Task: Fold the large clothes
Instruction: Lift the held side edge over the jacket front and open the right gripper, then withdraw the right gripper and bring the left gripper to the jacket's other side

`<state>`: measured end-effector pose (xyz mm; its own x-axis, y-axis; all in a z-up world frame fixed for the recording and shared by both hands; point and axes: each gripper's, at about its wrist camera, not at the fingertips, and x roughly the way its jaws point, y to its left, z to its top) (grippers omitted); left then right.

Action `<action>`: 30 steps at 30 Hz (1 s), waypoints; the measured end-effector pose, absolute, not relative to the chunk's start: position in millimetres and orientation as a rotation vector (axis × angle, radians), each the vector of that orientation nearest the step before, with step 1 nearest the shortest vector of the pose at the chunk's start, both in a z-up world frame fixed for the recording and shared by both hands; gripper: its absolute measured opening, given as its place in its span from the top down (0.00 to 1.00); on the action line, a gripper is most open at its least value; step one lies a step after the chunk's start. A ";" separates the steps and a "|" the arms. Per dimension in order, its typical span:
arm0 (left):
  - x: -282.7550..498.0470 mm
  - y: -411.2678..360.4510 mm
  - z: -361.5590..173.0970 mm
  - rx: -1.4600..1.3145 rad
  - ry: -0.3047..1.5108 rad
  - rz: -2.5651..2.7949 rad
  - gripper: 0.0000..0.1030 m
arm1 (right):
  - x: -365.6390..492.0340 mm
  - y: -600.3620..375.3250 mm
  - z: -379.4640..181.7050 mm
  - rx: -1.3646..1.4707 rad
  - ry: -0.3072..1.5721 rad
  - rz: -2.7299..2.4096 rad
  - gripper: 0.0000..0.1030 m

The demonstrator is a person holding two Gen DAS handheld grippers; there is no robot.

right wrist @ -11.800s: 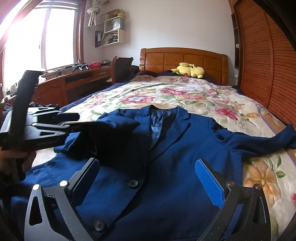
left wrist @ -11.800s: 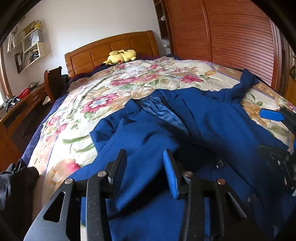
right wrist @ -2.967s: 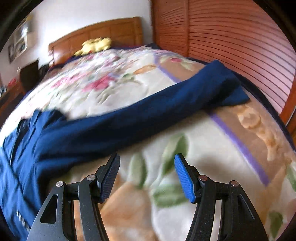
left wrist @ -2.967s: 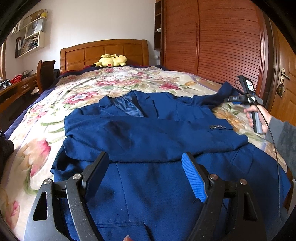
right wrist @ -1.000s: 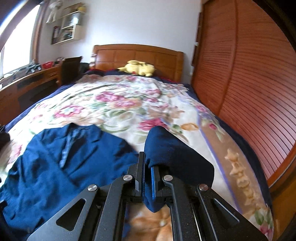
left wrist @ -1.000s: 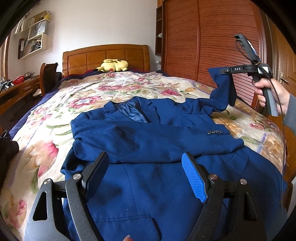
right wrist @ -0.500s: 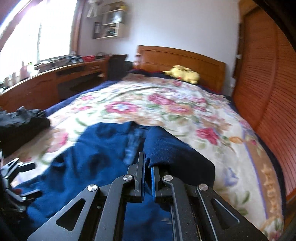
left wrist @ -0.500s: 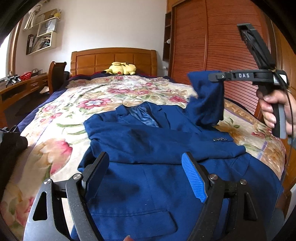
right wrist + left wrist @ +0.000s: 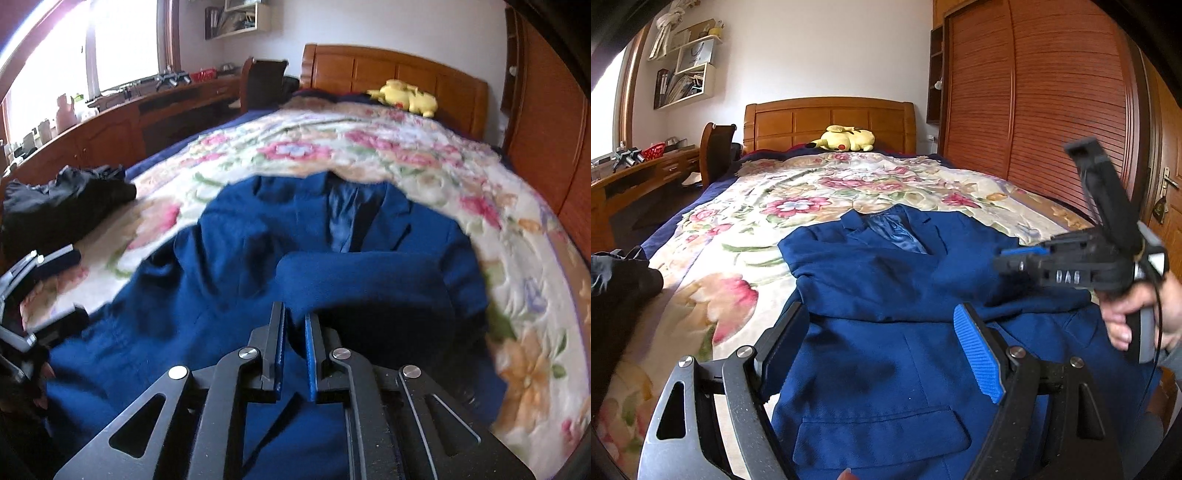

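Two claws at work over one blue jacket (image 9: pixel 886 295) flat on the bed (image 9: pixel 746 229). Right claw (image 9: pixel 294 350) opening, sleeve (image 9: pixel 369 277) still between. Let go slowly, smooth sleeve across chest. Left claw (image 9: pixel 879 354) wide open, empty, hovering near hem.

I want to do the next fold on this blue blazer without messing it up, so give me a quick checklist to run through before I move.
1. Sleeve laid across the blazer's chest: ok.
2. Right gripper clear of the sleeve: not ok, its jaws are opening with blue cloth between them.
3. Left gripper open and empty: ok, it hovers over the lower front.
4. Collar flat, toward the headboard: ok.
5. Hem lying smooth: cannot tell, hidden under the grippers.
6. Black clothes apart from the blazer: ok.
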<state>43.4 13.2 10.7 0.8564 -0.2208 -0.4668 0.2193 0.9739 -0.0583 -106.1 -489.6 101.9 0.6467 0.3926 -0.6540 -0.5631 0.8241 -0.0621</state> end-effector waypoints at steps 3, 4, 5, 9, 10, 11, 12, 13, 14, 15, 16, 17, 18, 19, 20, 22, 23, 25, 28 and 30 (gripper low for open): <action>43.2 12.0 10.5 0.000 0.488 -0.230 0.21 | -114.1 -485.9 102.1 -0.314 0.667 0.521 0.70; 43.7 11.7 10.2 0.001 0.488 -0.230 0.21 | -116.9 -486.5 102.3 -0.325 0.667 0.519 0.66; 43.8 10.5 9.9 0.003 0.489 -0.230 0.21 | -120.1 -487.6 102.9 -0.336 0.663 0.513 0.64; 44.8 5.5 7.7 0.018 0.494 -0.231 0.21 | -130.5 -497.3 104.0 -0.342 0.629 0.498 0.50; 44.6 4.9 7.6 0.022 0.494 -0.230 0.21 | -131.4 -499.7 101.8 -0.343 0.622 0.483 0.50; 44.4 3.4 6.8 0.029 0.495 -0.229 0.21 | -139.2 -506.5 98.0 -0.343 0.611 0.465 0.50; 44.5 2.6 6.2 0.033 0.496 -0.229 0.21 | -140.5 -513.3 96.7 -0.340 0.607 0.449 0.50; 45.2 2.0 7.1 0.034 0.496 -0.229 0.21 | -143.6 -519.1 92.5 -0.335 0.607 0.434 0.50; 45.0 1.5 6.8 0.036 0.497 -0.229 0.21 | -143.8 -527.0 89.7 -0.326 0.608 0.412 0.50; 45.2 0.9 6.5 0.038 0.499 -0.229 0.21 | -143.1 -531.8 85.4 -0.322 0.609 0.392 0.50; 45.4 0.5 6.0 0.039 0.500 -0.229 0.21 | -141.7 -537.3 80.6 -0.320 0.614 0.368 0.50; 45.0 0.1 5.9 0.039 0.500 -0.229 0.21 | -139.0 -541.4 74.9 -0.316 0.625 0.347 0.50; 45.2 -1.4 5.9 0.039 0.501 -0.231 0.21 | -135.3 -541.9 69.4 -0.312 0.635 0.326 0.50; 45.3 -3.1 6.0 0.041 0.501 -0.233 0.21 | -131.4 -545.2 64.6 -0.301 0.647 0.300 0.50; 46.0 -5.0 6.0 0.044 0.500 -0.233 0.21 | -127.5 -548.2 60.5 -0.285 0.661 0.282 0.50; 47.2 -10.2 4.9 0.052 0.502 -0.232 0.21 | -121.5 -552.6 54.2 -0.245 0.688 0.254 0.50; 47.6 -11.6 4.1 0.054 0.504 -0.233 0.21 | -118.4 -552.6 53.3 -0.226 0.693 0.229 0.50; 49.9 -17.6 2.2 0.061 0.511 -0.236 0.21 | -118.8 -555.0 57.3 -0.186 0.669 0.205 0.50; 52.9 -25.3 0.8 0.065 0.521 -0.246 0.21 | -127.3 -553.2 63.0 -0.156 0.632 0.194 0.50; 53.7 -29.9 1.2 0.065 0.523 -0.254 0.21 | -132.2 -551.0 64.1 -0.144 0.621 0.197 0.50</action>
<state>53.7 -29.9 1.2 0.8358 -0.2233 -0.5015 0.2561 0.9666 -0.0036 -132.2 -551.0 64.1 0.7954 0.1397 -0.5898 -0.2257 0.9714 -0.0744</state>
